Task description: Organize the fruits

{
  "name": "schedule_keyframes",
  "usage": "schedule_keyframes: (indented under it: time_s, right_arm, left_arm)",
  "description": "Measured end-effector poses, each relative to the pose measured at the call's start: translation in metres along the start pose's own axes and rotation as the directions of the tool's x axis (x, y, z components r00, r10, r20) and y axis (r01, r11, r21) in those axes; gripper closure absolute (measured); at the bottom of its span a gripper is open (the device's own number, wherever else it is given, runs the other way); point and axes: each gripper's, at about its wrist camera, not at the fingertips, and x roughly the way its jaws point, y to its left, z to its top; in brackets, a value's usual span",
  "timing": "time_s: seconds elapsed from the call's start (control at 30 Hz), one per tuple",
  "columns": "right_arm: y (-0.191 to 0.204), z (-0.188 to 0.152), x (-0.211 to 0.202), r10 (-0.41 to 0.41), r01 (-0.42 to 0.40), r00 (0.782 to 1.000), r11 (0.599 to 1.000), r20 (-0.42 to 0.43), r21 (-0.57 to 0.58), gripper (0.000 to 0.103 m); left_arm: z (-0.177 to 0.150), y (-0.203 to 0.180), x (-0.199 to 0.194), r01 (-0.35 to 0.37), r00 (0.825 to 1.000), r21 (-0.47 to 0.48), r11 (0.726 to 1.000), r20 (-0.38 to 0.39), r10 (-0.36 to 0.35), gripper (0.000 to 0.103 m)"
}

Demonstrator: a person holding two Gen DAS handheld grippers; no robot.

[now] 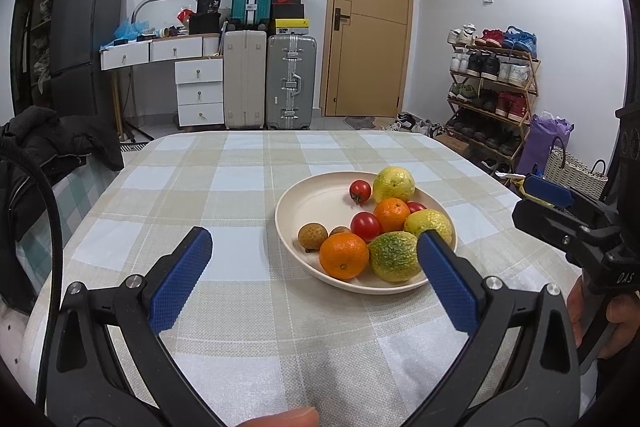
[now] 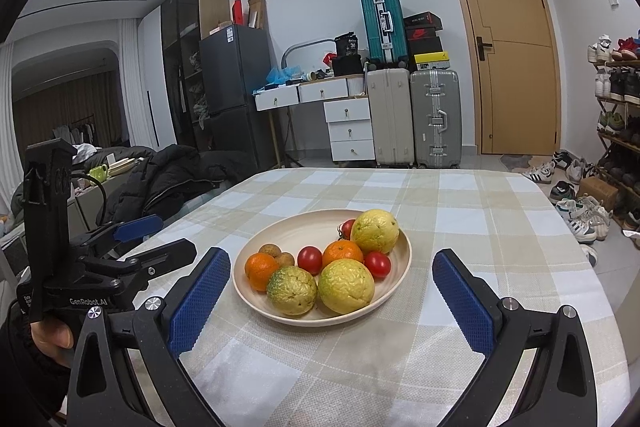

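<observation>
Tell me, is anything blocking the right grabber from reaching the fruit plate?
Nothing visible is. The right gripper is open and only bare checked tablecloth lies between it and the plate. The nearest fruits are two yellow-green ones at the plate's front edge.

Suitcases, door, shoe rack, perhaps a fridge.

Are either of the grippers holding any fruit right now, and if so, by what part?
Nothing is held. The left gripper and right gripper are both open and empty, short of the plate; all the fruit lies on it.
</observation>
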Motion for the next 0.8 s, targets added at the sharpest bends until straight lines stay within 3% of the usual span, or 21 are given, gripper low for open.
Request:
schedule_keyframes:
  time_s: [0.8]
  right_arm:
    - [0.0019, 0.0004, 0.0029, 0.001, -0.001, 1.000, 1.000, -0.004, -0.020, 0.000]
  left_arm:
    - [-0.0001, -0.0003, -0.0011, -0.003, 1.000, 0.004, 1.000, 0.008, 0.003, 0.001]
